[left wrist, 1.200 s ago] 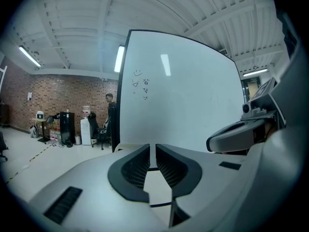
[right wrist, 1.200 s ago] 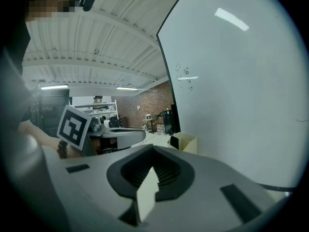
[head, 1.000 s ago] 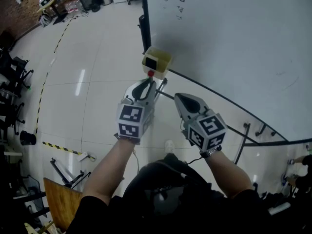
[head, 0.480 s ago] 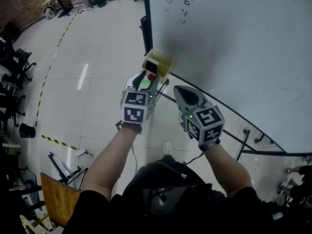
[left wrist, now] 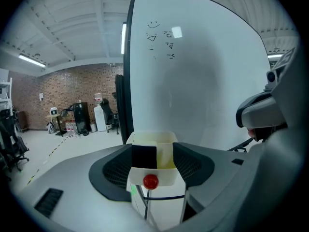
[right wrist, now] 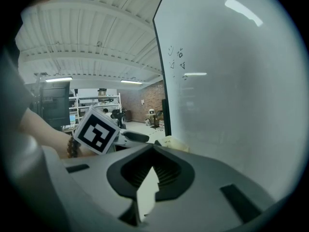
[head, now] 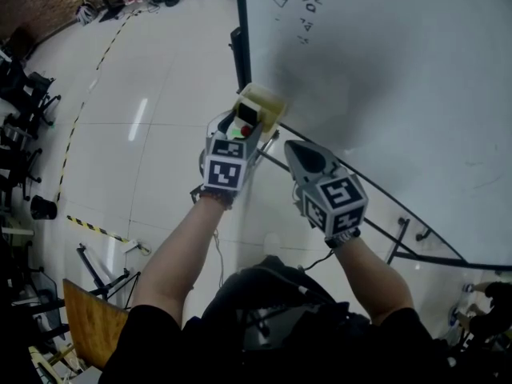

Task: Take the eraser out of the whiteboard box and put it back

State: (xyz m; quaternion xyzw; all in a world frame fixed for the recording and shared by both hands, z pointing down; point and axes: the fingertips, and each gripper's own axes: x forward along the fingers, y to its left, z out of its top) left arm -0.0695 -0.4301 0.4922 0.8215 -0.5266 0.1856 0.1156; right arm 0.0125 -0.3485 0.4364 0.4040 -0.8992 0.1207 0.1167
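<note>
A cream whiteboard box (head: 267, 102) hangs at the lower left corner of the whiteboard (head: 384, 62). The black eraser (head: 248, 114) stands inside it, with a small red knob (head: 246, 129) on the box's front. In the left gripper view the box (left wrist: 166, 153), the eraser (left wrist: 144, 155) and the knob (left wrist: 150, 181) sit between the jaws. My left gripper (head: 242, 126) (left wrist: 152, 149) has just been opening; its pads flank the box's front without pressing on it. My right gripper (head: 293, 147) (right wrist: 154, 148) hangs beside it, tips together, empty.
The whiteboard's black stand rails (head: 384, 190) run under the board to the right. Yellow-black floor tape (head: 92, 229), chairs (head: 24, 102) and a wooden board (head: 88, 318) lie to the left on the glossy floor.
The left gripper has moved forward and down to the box and its jaws have spread apart. The right gripper has drifted slightly forward, still closed.
</note>
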